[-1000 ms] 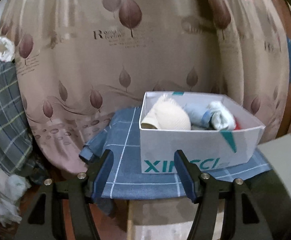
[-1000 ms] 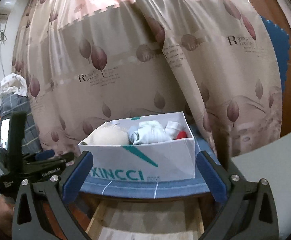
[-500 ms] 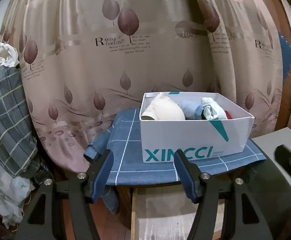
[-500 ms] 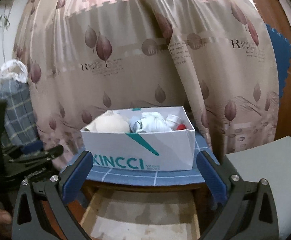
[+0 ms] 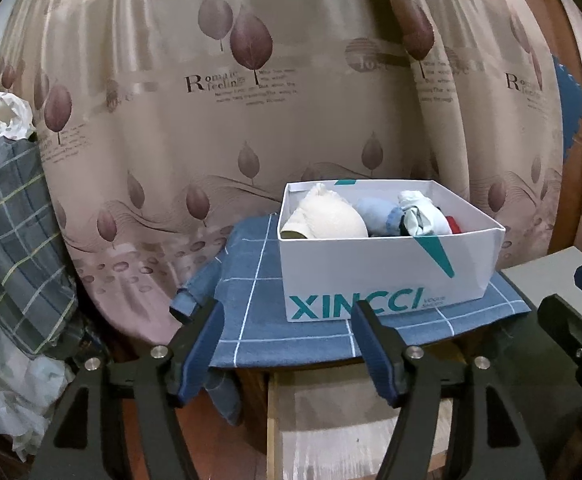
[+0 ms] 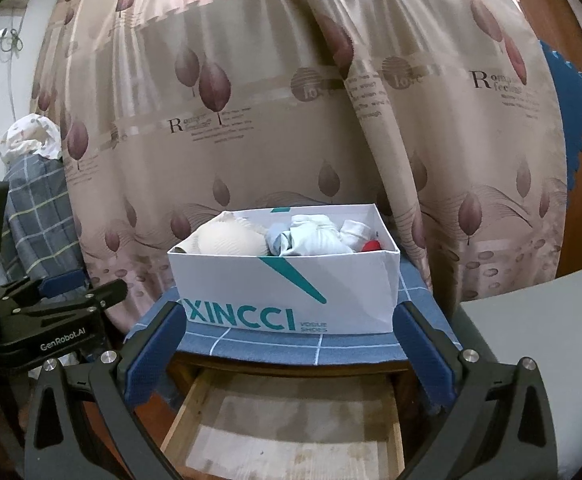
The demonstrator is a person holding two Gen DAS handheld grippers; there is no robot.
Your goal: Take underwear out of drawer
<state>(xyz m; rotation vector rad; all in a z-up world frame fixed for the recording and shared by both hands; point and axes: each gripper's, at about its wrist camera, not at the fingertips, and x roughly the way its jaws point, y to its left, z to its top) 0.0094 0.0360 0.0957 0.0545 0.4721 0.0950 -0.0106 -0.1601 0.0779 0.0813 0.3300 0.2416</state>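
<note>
Drawer [image 6: 291,420] below both grippers is cut off at the frame bottom; it looks bare inside. Underwear [image 6: 311,236], a jumble of pale blue, white and red pieces beside a cream bra [image 5: 325,220], sits in the white XINCCI box [image 6: 287,280] ahead of the right gripper [image 6: 289,352], jaws wide apart, nothing between. Left gripper [image 5: 287,344] jaws are opening, nothing between.
</note>
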